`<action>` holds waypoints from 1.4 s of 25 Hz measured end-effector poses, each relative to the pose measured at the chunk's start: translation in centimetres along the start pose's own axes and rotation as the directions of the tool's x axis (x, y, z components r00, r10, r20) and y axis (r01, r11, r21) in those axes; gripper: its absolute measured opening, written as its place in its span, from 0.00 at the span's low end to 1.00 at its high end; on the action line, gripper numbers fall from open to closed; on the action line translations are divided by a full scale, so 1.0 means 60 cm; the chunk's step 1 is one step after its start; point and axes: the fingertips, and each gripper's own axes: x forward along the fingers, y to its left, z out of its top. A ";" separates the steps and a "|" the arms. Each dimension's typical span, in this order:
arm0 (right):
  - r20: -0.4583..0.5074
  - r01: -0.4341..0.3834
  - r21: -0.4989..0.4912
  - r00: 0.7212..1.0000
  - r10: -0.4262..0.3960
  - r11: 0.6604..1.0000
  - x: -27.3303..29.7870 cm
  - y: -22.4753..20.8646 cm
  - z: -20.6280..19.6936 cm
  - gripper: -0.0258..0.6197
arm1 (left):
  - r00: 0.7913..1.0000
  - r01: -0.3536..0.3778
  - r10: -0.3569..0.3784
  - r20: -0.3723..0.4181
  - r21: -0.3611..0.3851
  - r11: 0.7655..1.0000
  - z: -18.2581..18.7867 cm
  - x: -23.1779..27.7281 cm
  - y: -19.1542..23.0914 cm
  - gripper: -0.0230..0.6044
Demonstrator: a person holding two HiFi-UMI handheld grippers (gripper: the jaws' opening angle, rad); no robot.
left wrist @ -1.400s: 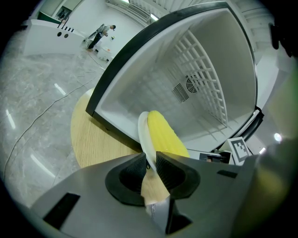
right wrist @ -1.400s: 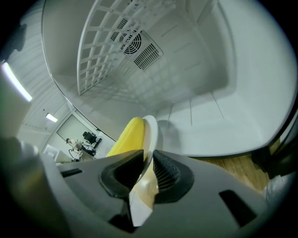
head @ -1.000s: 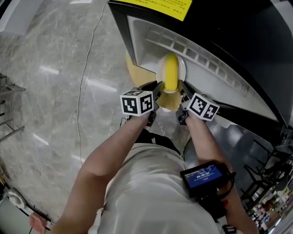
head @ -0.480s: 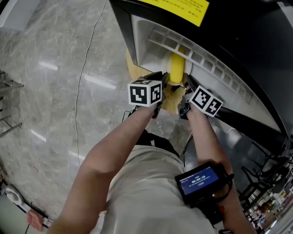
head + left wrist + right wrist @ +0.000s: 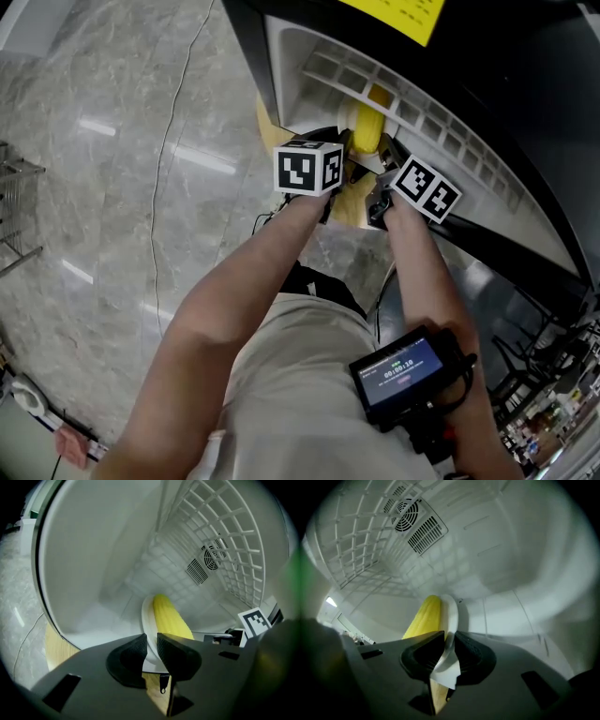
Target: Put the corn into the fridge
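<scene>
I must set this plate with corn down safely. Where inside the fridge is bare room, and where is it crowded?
Bare, it seems: the fridge floor ahead of the plate, up to the back wall with the fan vent. Crowded: the wire shelf over the corn, and the plate's rim, where the left gripper and right gripper clamp it.
</scene>
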 end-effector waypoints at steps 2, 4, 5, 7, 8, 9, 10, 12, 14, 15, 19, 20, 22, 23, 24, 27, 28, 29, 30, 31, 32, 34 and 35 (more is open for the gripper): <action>0.000 0.015 -0.002 1.000 -0.015 1.000 0.004 -0.003 0.005 0.12 | 1.000 -0.015 0.015 -0.006 0.016 1.000 0.005 0.007 0.001 0.15; 0.000 0.029 -0.006 1.000 -0.029 1.000 0.009 -0.006 0.009 0.12 | 1.000 -0.029 0.029 -0.011 0.032 0.999 0.009 0.013 0.000 0.15; -0.002 0.036 -0.010 0.999 -0.036 0.999 0.010 -0.008 0.011 0.12 | 0.999 -0.035 0.036 -0.013 0.038 0.999 0.010 0.016 0.000 0.15; -0.004 0.047 -0.019 0.999 -0.048 0.999 0.012 -0.011 0.014 0.12 | 0.999 -0.045 0.046 -0.016 0.044 0.998 0.010 0.022 -0.001 0.15; -0.006 0.052 -0.021 0.999 -0.052 0.998 0.013 -0.012 0.015 0.12 | 0.999 -0.048 0.049 -0.017 0.048 0.998 0.011 0.024 -0.001 0.15; -0.006 0.057 -0.023 0.998 -0.057 0.998 0.014 -0.013 0.016 0.12 | 0.999 -0.050 0.051 -0.018 0.052 0.997 0.012 0.026 -0.002 0.15; -0.007 0.061 -0.024 0.998 -0.061 0.998 0.015 -0.013 0.017 0.12 | 0.998 -0.053 0.054 -0.019 0.056 0.997 0.013 0.028 -0.001 0.15; -0.007 0.067 -0.026 0.998 -0.068 0.997 0.017 -0.014 0.019 0.12 | 0.998 -0.057 0.058 -0.017 0.061 0.997 0.016 0.031 0.000 0.15; -0.010 0.076 -0.030 0.997 -0.076 0.997 0.018 -0.014 0.021 0.12 | 0.998 -0.062 0.063 -0.017 0.067 0.996 0.019 0.033 0.000 0.15; -0.013 0.081 -0.033 0.997 -0.082 0.996 0.018 -0.015 0.022 0.12 | 0.998 -0.065 0.066 -0.021 0.073 0.995 0.020 0.034 0.000 0.15; -0.018 0.104 -0.033 0.994 -0.105 0.994 0.018 -0.016 0.023 0.13 | 0.996 -0.078 0.083 -0.043 0.101 0.992 0.024 0.035 -0.001 0.15; -0.019 0.112 -0.036 0.993 -0.113 0.993 0.017 -0.017 0.022 0.13 | 0.995 -0.080 0.086 -0.051 0.110 0.991 0.024 0.036 -0.002 0.15; -0.023 0.127 -0.047 0.991 -0.128 0.991 0.015 -0.020 0.019 0.13 | 0.993 -0.082 0.091 -0.070 0.123 0.989 0.021 0.037 -0.004 0.15; -0.023 0.130 -0.052 0.991 -0.131 0.990 0.016 -0.021 0.019 0.13 | 0.993 -0.083 0.093 -0.076 0.132 0.988 0.022 0.038 -0.003 0.15; -0.021 0.130 -0.058 0.991 -0.131 0.990 0.019 -0.020 0.021 0.14 | 0.992 -0.085 0.097 -0.079 0.145 0.986 0.025 0.040 -0.002 0.15; -0.010 0.131 -0.071 0.991 -0.132 0.989 0.027 -0.014 0.027 0.14 | 0.993 -0.084 0.098 -0.073 0.176 0.981 0.037 0.039 0.003 0.15; -0.006 0.135 -0.070 0.991 -0.136 0.988 0.025 -0.014 0.026 0.14 | 0.993 -0.081 0.095 -0.070 0.177 0.981 0.036 0.037 0.003 0.15; -0.002 0.140 -0.067 0.990 -0.140 0.988 0.024 -0.014 0.025 0.15 | 0.993 -0.081 0.094 -0.065 0.184 0.980 0.035 0.035 0.003 0.17; 0.003 0.143 -0.065 0.990 -0.143 0.988 0.023 -0.015 0.024 0.15 | 0.994 -0.083 0.097 -0.058 0.199 0.977 0.035 0.033 0.004 0.18; 0.010 0.143 -0.061 0.990 -0.143 0.988 0.022 -0.016 0.024 0.15 | 0.994 -0.085 0.098 -0.051 0.213 0.973 0.035 0.033 0.004 0.19; 0.017 0.140 -0.054 0.990 -0.140 0.989 0.022 -0.016 0.025 0.15 | 0.994 -0.086 0.098 -0.043 0.223 0.971 0.035 0.032 0.005 0.20; 0.032 0.132 -0.041 0.991 -0.131 0.990 0.020 -0.016 0.027 0.15 | 0.995 -0.086 0.094 -0.026 0.239 0.967 0.037 0.029 0.007 0.23; 0.038 0.130 -0.040 0.991 -0.129 0.991 0.019 -0.016 0.027 0.15 | 0.995 -0.087 0.094 -0.016 0.255 0.963 0.037 0.027 0.006 0.23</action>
